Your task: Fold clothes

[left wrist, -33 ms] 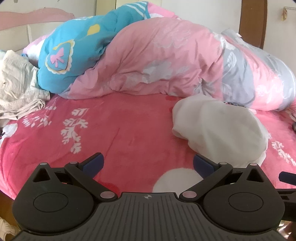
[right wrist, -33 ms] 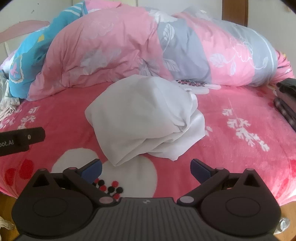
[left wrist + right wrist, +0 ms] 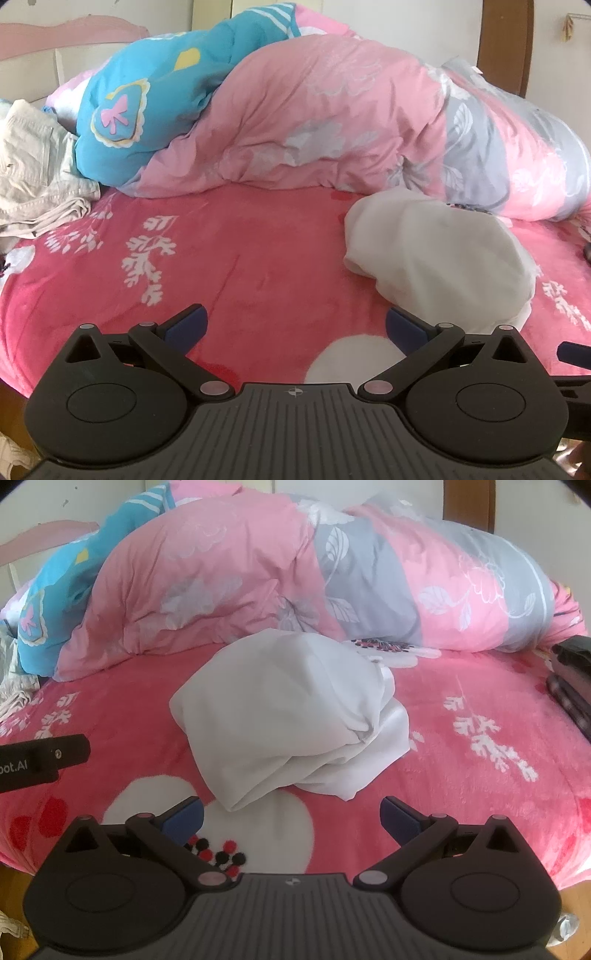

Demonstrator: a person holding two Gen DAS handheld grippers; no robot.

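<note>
Crumpled white cloth garment [image 3: 291,716] heaped on pink plush floral bedspread [image 3: 461,782], just before bunched pink-and-grey quilt [image 3: 258,576], left gripper [image 3: 294,325] held with jaws spread and empty, right gripper [image 3: 291,814] likewise spread, nothing gripped, garment untouched.

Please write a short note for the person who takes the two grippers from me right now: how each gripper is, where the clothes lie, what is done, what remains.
Left gripper: open, empty, above the pink bedspread.
Right gripper: open, empty, facing the white garment.
White garment: bunched in a loose heap on the bedspread in front of the rolled duvet, not held.
Beige clothes: crumpled at the bed's left edge.
Dark clothes: at the right edge; whether folded, cannot tell.
Done: no fold visible on the white garment.
Left: probably spread it flat, then fold.
</note>
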